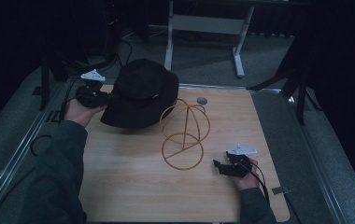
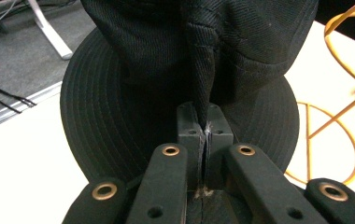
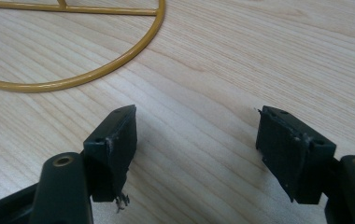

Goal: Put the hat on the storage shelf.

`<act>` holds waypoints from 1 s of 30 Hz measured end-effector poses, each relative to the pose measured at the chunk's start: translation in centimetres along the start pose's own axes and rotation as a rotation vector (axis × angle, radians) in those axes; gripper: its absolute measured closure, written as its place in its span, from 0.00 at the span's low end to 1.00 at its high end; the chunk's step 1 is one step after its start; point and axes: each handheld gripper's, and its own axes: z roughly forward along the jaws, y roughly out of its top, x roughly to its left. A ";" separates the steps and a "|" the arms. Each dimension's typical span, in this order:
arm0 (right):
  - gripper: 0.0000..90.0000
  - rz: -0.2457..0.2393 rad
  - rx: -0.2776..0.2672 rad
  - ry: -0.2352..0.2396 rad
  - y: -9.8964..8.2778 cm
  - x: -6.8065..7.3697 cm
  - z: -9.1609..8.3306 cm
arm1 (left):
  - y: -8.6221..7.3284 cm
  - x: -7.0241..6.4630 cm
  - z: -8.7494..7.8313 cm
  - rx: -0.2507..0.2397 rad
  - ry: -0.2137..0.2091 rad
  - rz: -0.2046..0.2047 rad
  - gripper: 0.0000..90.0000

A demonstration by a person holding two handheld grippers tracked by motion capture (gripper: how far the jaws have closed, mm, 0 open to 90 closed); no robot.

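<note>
A black hat (image 1: 140, 93) is held above the far left part of the wooden table (image 1: 133, 186), just to the left of a yellow wire stand (image 1: 183, 135) and apart from it. In the left gripper view a fold of the hat's crown (image 2: 203, 56) is seen pinched between the jaws of the left gripper (image 2: 205, 128), which are pressed tightly together on the cloth; the brim (image 2: 91, 126) hangs round below. The hat is gripped by the crown, it is judged, so that the open underside faces down and can be lowered over the rounded top of the stand. The left gripper (image 1: 91, 95) is carried on the side of the hat away from the stand, in the person's left hand (image 1: 80, 112).

The right gripper (image 1: 227, 168) is kept low over the table just to the right of the stand's ring base (image 3: 73, 70). Its jaws are spread wide, with bare wood between them and nothing held. It is probably kept there so that the light stand can be steadied while the hat is brought over. A small grey disc (image 1: 202, 100) lies on the table beyond the stand.
</note>
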 end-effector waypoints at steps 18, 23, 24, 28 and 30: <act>0.32 0.000 0.000 0.000 0.0 0.0 0.0 | 0.4 -0.2 -1.8 -0.041 -0.026 0.038 0.99; 0.32 0.000 0.000 0.000 0.0 0.0 0.0 | 0.7 -0.4 -2.2 -0.050 -0.026 0.048 0.99; 0.32 0.000 0.000 0.000 0.0 0.0 0.0 | 0.7 -0.4 -2.3 -0.054 -0.028 0.045 0.99; 0.32 -0.001 -0.001 0.000 0.0 0.0 0.0 | 0.7 -0.3 -2.6 -0.060 -0.036 0.038 0.99; 0.32 -0.001 -0.001 0.000 0.0 0.0 0.0 | 0.7 -0.2 -2.7 -0.062 -0.037 0.039 0.99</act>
